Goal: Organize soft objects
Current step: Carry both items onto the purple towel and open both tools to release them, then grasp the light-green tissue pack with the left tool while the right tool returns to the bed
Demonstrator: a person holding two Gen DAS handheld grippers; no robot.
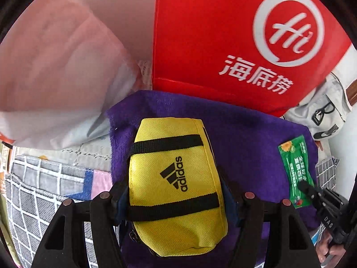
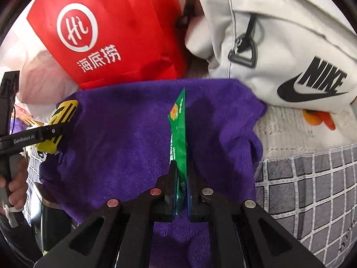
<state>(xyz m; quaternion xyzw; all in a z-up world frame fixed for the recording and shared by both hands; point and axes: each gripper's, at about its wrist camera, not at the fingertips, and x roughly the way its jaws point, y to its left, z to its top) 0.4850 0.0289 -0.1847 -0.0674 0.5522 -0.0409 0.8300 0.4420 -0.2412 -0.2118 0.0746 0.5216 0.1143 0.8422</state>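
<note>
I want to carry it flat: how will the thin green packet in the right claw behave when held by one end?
The green packet is probably light and fairly floppy: it looks like a thin film sachet, seen edge-on in the right claw, which is shut on one end. Its glossy surface may slip. Over the purple towel the free end seems likely to droop.

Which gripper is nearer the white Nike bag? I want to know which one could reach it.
Right. The right gripper, shut on the green packet, has the white Nike bag just ahead to its right. The left gripper, holding the yellow pouch, sits farther left.
</note>
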